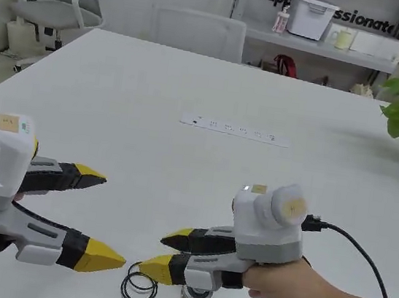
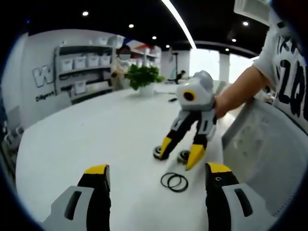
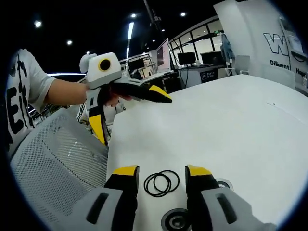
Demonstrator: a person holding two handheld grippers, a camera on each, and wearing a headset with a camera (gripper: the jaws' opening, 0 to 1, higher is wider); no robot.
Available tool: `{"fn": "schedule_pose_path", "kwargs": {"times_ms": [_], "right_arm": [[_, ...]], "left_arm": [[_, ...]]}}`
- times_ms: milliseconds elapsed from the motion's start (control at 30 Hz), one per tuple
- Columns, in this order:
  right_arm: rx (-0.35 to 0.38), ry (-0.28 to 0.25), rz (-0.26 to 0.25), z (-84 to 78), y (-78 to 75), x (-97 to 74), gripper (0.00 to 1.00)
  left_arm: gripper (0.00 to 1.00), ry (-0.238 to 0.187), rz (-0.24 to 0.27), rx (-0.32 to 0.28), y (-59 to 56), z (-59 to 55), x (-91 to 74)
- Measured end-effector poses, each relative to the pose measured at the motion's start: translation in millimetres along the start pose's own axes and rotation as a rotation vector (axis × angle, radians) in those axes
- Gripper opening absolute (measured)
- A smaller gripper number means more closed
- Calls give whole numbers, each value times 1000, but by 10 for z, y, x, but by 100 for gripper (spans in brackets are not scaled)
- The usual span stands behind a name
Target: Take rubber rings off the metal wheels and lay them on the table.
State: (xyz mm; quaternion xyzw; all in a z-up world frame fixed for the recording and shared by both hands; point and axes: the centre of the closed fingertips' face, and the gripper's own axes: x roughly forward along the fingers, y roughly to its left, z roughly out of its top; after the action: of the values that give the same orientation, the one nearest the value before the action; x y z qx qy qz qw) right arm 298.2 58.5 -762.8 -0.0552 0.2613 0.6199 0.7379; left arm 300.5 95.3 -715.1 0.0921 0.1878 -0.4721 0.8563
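Two black rubber rings (image 1: 139, 286) lie overlapping on the white bench (image 1: 193, 82), just ahead of the right gripper (image 1: 152, 254). Its yellow-tipped fingers (image 3: 126, 175) are moderately apart and hold nothing. Two metal wheels stand under that gripper, one (image 2: 159, 153) beside the other (image 2: 183, 156), close to the rings. The left gripper (image 1: 115, 220) hangs above the bench to the left, fingers (image 2: 96, 178) spread wide and empty.

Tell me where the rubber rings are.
In the head view, the two rings lie flat on the table near the bottom edge, just left of a wheel and beside the right gripper's tips.
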Motion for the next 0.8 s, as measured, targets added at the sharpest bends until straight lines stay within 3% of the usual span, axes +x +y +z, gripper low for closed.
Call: {"fn": "schedule_pose_path", "kwargs": {"times_ms": [267,467,800], "right_arm": [[-23,-12,-18,36,-45,-104,43],[-17,-22,-54,24,-186,-243,43],[9,-30,-119,-54,-406,-437,43]], "left_arm": [[82,7,-12,5,-18,9,42],[82,12,-18,5,-1,21,76],[81,20,-47,10,-31,42,280]]}}
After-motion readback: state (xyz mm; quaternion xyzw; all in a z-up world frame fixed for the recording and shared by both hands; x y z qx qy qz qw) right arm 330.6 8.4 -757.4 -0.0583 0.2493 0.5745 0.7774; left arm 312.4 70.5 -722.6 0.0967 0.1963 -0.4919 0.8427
